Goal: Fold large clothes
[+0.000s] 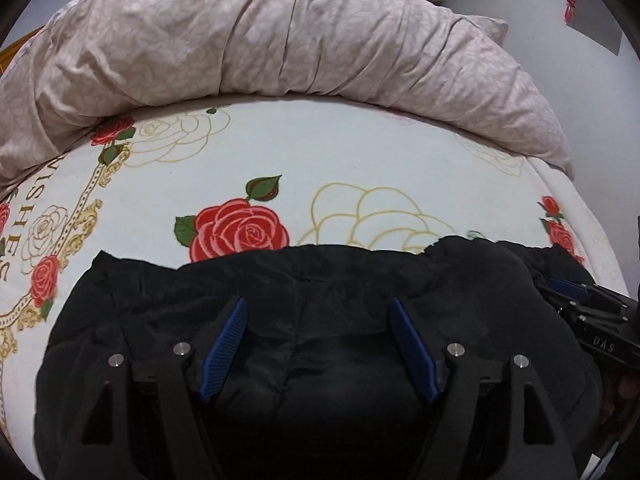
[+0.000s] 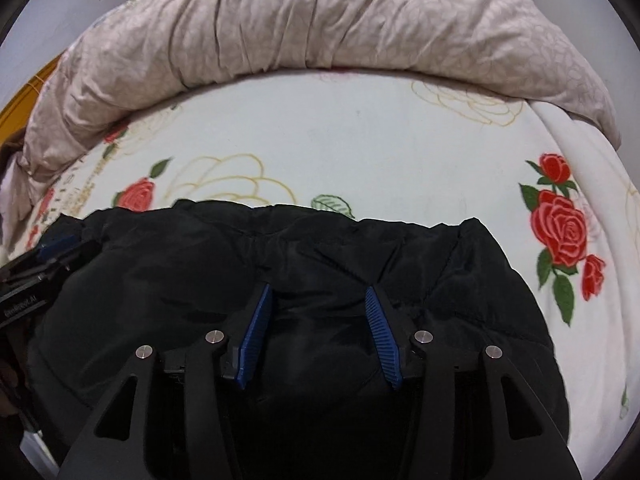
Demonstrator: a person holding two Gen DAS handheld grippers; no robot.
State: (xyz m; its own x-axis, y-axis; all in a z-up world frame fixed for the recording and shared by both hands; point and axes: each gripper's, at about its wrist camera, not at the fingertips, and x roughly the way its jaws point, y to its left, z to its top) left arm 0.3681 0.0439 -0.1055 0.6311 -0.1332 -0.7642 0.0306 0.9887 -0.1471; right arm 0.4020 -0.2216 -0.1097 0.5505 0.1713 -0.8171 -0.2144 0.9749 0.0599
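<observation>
While the black jacket (image 1: pixel 320 320) is lying bunched on the near part of the bed sheet (image 1: pixel 320 152), short of the quilt (image 1: pixel 280 32) heaped at the far side, both grippers are hovering over it. The left gripper (image 1: pixel 318 344) is standing released, nothing between its pads, and the right gripper (image 2: pixel 318 330) is likewise gaping empty. Judging by the doubled bulk, one fold is looking done; tidying or further folding is probably remaining.

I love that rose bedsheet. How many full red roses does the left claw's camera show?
5 mid-sheet, under the quilt, and left, right. The black jacket may hide more.
</observation>
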